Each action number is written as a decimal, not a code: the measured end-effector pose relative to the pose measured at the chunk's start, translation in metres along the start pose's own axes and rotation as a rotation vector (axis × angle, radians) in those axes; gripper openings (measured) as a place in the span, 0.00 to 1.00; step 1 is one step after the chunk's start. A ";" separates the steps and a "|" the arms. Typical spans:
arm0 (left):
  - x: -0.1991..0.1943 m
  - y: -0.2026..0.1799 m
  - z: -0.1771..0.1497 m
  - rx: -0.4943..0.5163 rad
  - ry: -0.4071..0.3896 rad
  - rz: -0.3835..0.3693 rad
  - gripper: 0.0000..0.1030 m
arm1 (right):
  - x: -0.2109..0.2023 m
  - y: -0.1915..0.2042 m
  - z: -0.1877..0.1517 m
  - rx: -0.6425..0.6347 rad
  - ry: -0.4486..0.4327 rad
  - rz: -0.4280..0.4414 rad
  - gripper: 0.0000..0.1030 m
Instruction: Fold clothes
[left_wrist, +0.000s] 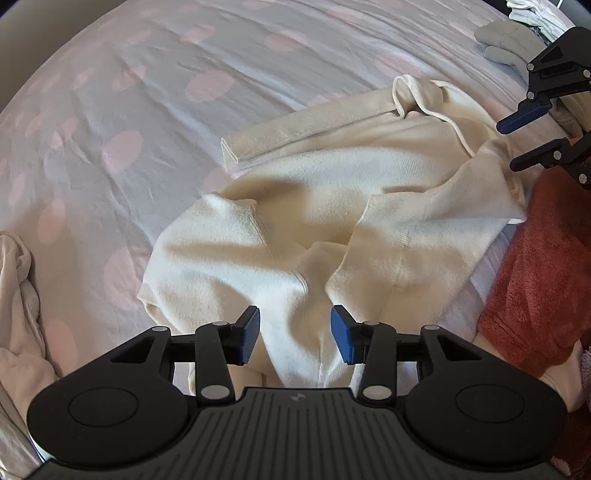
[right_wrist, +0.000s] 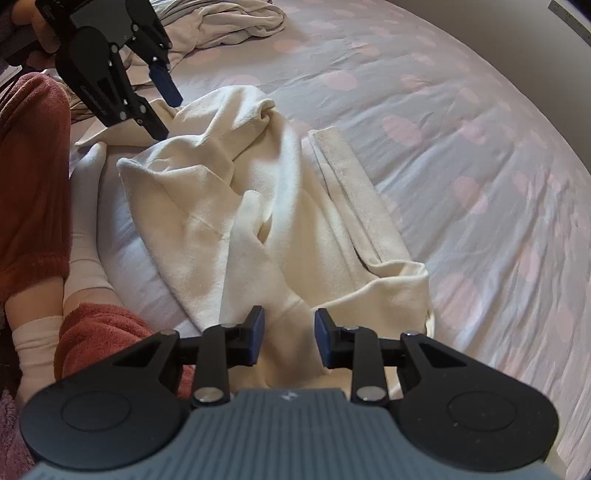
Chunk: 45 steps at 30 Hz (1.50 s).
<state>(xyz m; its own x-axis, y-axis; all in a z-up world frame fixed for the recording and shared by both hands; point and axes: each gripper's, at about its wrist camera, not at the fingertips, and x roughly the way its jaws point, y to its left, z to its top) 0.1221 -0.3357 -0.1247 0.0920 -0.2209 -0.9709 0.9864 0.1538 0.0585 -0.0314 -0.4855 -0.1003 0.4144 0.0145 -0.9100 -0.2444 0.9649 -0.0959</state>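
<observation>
The cream sweater (left_wrist: 332, 206) lies rumpled on the dotted bedsheet (left_wrist: 110, 110), its length running between the two grippers, with the left gripper (left_wrist: 294, 334) and right gripper (right_wrist: 289, 338) spread open, holding nothing, each just above an opposite end.

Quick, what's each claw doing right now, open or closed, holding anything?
Left claw: open, holding nothing, poised over the cream sweater.
Right claw: open, holding nothing, straddling a fold of the same sweater.
</observation>
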 end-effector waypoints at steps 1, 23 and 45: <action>0.007 0.002 0.004 -0.003 0.008 -0.003 0.40 | 0.003 0.000 0.003 -0.004 -0.001 0.008 0.32; -0.037 0.059 -0.010 -0.239 -0.094 0.075 0.05 | -0.024 -0.021 -0.011 0.090 -0.019 -0.097 0.07; -0.060 0.019 -0.046 -0.141 -0.175 0.076 0.00 | -0.026 -0.057 -0.054 0.252 -0.097 -0.374 0.08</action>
<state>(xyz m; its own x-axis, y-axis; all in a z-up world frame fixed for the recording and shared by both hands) 0.1288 -0.2750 -0.0761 0.2000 -0.3647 -0.9094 0.9481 0.3064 0.0856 -0.0756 -0.5552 -0.0929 0.5166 -0.3339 -0.7884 0.1536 0.9420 -0.2983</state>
